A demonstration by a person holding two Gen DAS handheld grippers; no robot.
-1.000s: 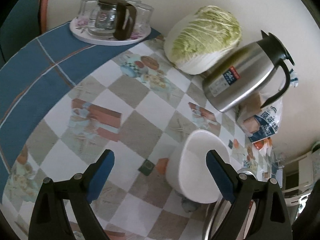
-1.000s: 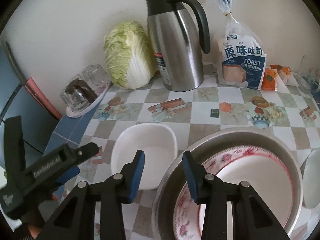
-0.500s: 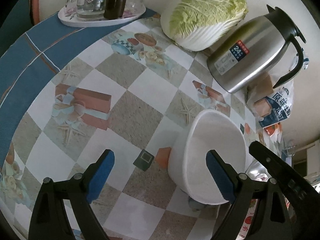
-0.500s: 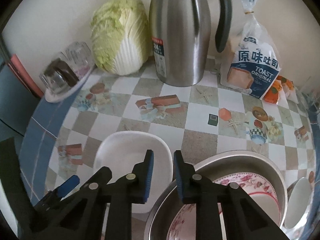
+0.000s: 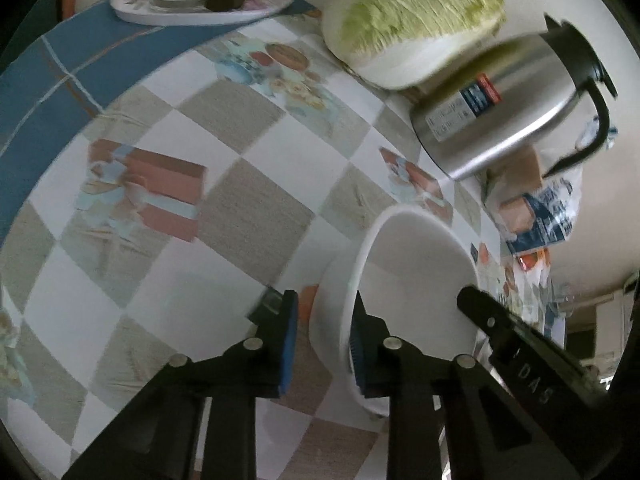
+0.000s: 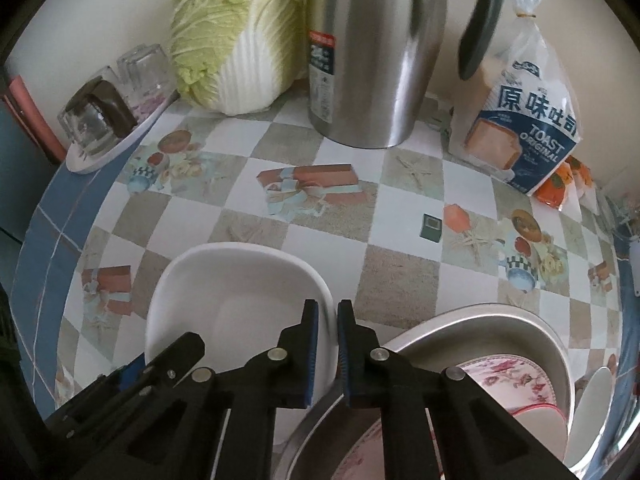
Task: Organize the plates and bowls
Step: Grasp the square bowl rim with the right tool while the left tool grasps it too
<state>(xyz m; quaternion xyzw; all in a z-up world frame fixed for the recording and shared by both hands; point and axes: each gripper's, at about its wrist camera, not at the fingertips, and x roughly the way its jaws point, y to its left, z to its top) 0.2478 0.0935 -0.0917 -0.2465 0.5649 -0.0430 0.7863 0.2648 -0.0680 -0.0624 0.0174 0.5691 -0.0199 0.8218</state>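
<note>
- White bowl (image 6: 236,312) sits on the checked desk (image 6: 400,288), near-left in R wrist view, just left of the metal basin (image 6: 512,320)
- L hand-held gripper (image 5: 324,340): jaws have just been closing, now straddle the bowl's near-left rim, one pad outside the wall, one inside; in L view a sliver of gap shows by the outer pad, so firm contact not certain, reads as pinching the rim
- R hand-held gripper (image 6: 328,344): jaws have just been closing, now nearly pressed together on the bowl's right rim; rim edge runs between the pads, so pinching it
- Basin holds a floral plate (image 6: 516,380) w/ a red-rimmed white dish on top; another white piece (image 6: 592,396) at far right, partly cut off, can't ID
- Clutter at far side of desk, well apart from the bowl: cabbage (image 6: 236,32), steel jug (image 6: 372,48), toast bag (image 6: 524,120), tray of glasses (image 6: 108,120)
- Progress, my read: early to mid. Some crockery already in basin, white bowl not yet lifted, both sides only just gripped
- Left to do, prob: lift bowl two-handed, carry right, set into basin stack
- Risk: thin rim grip, bowl may tilt if the two hands rise unevenly
</note>
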